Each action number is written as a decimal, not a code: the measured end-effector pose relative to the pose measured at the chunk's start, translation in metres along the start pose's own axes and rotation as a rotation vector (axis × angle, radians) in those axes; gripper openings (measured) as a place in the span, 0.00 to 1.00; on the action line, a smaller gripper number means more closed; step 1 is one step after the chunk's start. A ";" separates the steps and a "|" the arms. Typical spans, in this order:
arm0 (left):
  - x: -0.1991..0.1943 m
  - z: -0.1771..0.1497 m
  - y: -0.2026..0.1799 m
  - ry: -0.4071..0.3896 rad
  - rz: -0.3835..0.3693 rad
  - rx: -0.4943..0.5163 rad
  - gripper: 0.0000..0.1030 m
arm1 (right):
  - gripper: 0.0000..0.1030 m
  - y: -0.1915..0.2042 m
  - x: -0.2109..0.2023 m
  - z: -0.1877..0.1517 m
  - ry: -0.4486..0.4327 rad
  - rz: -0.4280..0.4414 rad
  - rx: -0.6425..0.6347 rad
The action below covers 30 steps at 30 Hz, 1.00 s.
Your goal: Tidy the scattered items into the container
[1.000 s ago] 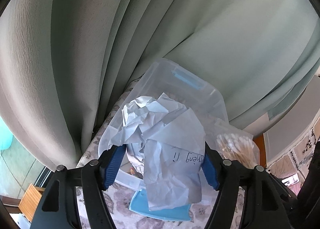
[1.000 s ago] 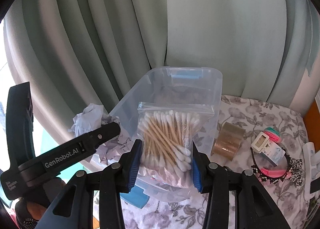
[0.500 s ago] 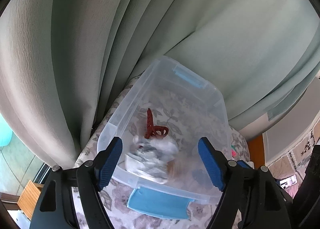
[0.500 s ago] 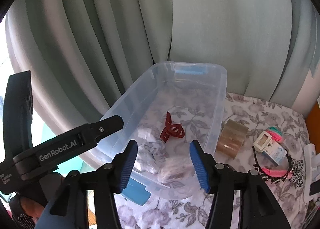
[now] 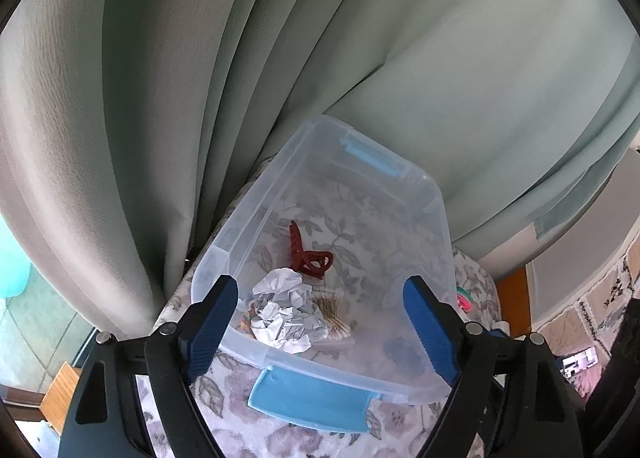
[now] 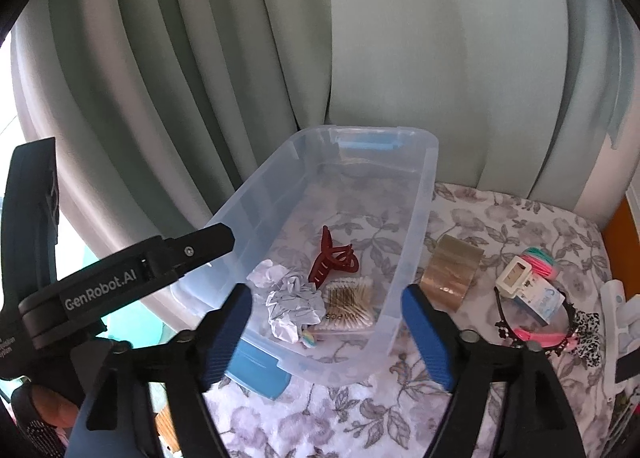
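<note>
Crumpled paper [image 5: 286,312] and cotton swabs [image 6: 350,308] dropped into container [image 5: 436,218], both tools just spread wide, empty.

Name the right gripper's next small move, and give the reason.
Probably swing the right gripper toward the tape roll on the floral cloth. Its jaws have just been opening and hold nothing; the cotton swab bag and crumpled paper already lie in the clear bin, and the roll is the nearest item outside it.

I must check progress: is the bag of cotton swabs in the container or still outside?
In. The bag of cotton swabs lies on the container floor beside the crumpled paper.
</note>
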<state>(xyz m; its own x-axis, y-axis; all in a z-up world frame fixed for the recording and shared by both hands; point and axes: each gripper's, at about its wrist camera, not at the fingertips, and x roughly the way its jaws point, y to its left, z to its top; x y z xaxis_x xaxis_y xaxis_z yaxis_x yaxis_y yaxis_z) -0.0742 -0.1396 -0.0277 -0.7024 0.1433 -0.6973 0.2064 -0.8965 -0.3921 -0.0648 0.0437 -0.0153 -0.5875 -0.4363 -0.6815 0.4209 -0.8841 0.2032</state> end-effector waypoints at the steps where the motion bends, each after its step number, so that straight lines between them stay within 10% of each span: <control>1: -0.001 0.000 -0.001 -0.004 0.006 0.007 0.83 | 0.87 -0.001 -0.002 0.000 -0.004 0.000 0.005; 7: -0.019 -0.001 -0.010 -0.052 0.004 0.030 0.84 | 1.00 -0.010 -0.018 -0.002 -0.042 0.000 0.029; 30: -0.066 -0.019 -0.086 -0.216 -0.026 0.236 0.97 | 1.00 -0.070 -0.086 -0.023 -0.192 -0.059 0.156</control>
<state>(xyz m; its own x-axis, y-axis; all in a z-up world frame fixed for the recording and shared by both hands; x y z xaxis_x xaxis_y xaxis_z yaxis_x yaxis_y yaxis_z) -0.0320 -0.0641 0.0405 -0.8390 0.0981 -0.5352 0.0402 -0.9697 -0.2408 -0.0277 0.1468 0.0124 -0.7348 -0.3936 -0.5524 0.2789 -0.9177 0.2829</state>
